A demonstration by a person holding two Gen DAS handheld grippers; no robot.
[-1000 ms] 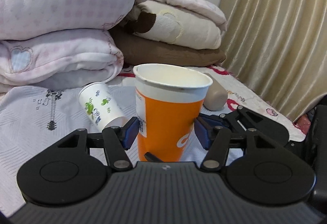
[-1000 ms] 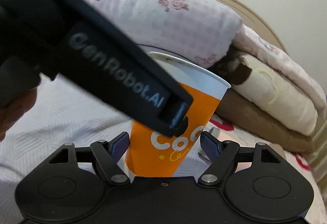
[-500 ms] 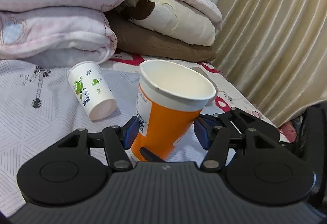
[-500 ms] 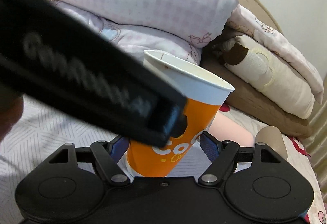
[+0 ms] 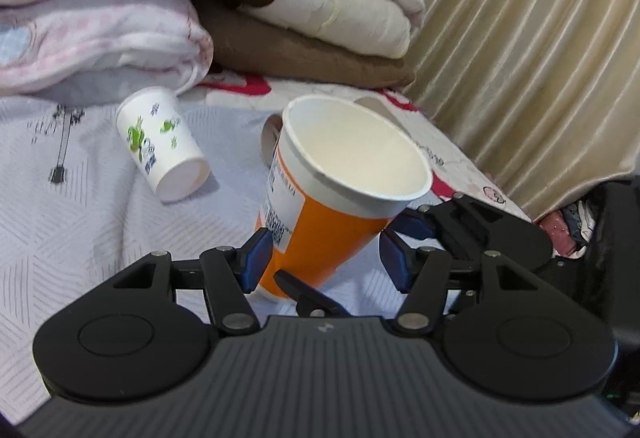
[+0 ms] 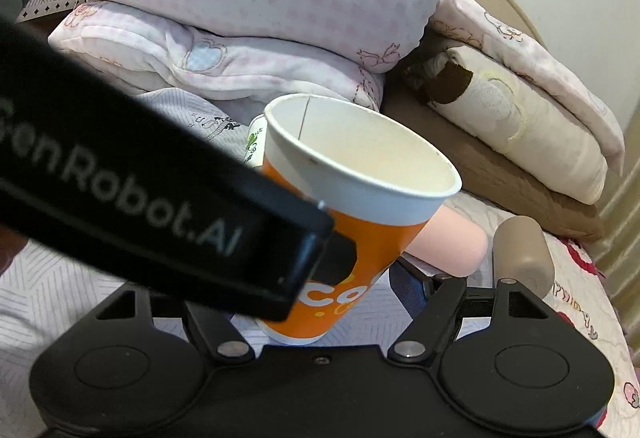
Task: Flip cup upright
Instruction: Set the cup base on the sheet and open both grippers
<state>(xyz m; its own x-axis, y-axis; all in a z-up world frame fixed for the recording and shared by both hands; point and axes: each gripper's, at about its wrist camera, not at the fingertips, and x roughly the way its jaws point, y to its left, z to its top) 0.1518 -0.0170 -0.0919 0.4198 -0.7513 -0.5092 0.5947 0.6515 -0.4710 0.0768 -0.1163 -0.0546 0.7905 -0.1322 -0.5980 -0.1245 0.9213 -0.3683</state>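
Orange cup [image 5: 320, 230] stands mouth-up but tilted on the bed [image 5: 80, 238], likely because the soft sheet gives little flat support. It sits between the spread left tongs [image 5: 326, 262], whose blue pads lie just beside its lower wall. The right tongs [image 6: 316, 302] flank its base, spread too as far as shows. Small white cup [image 5: 162, 148] lies tipped beyond.

The orange cup [image 5: 320, 226] with a white rim stands mouth-up, tilted, on the bedsheet [image 5: 80, 230].
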